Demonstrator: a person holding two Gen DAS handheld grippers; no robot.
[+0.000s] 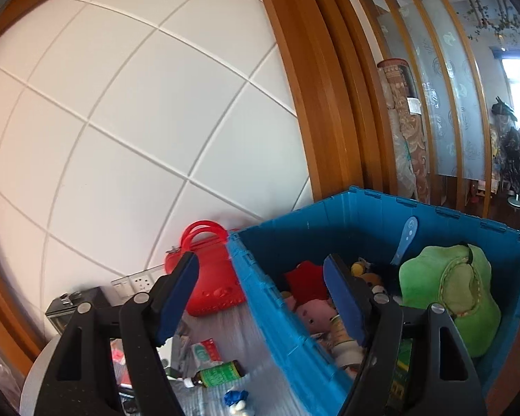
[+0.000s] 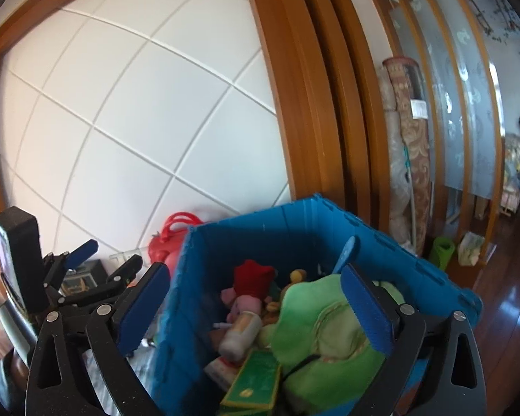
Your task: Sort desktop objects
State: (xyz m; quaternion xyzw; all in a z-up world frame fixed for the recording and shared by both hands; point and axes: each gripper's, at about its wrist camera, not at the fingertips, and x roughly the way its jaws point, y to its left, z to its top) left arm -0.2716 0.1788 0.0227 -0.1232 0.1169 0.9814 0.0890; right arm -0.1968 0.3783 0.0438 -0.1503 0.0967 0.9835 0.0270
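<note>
A blue plastic crate [image 1: 287, 332] [image 2: 176, 315] holds a green plush [image 1: 447, 291] [image 2: 322, 326], a pink plush [image 1: 313, 313] [image 2: 242, 303], a red plush [image 2: 253, 275], a white bottle [image 2: 241, 332], a green box [image 2: 254, 386] and a blue spoon-like tool [image 1: 405, 239]. My left gripper [image 1: 260, 298] is open and empty, straddling the crate's left wall. My right gripper [image 2: 256, 305] is open and empty above the crate. The left gripper also shows at the left of the right wrist view [image 2: 104, 260]. On the table lie a green-labelled brown bottle [image 1: 218, 374] and a blue-white toy [image 1: 235, 400].
A red perforated handbag [image 1: 211, 277] [image 2: 170, 239] stands behind the crate against the white tiled wall. A black box [image 1: 72, 306] and wall sockets [image 1: 135, 282] are at the left. Small packets [image 1: 204, 348] lie on the table. Wooden frames and rolled carpets [image 1: 405, 131] stand at the right.
</note>
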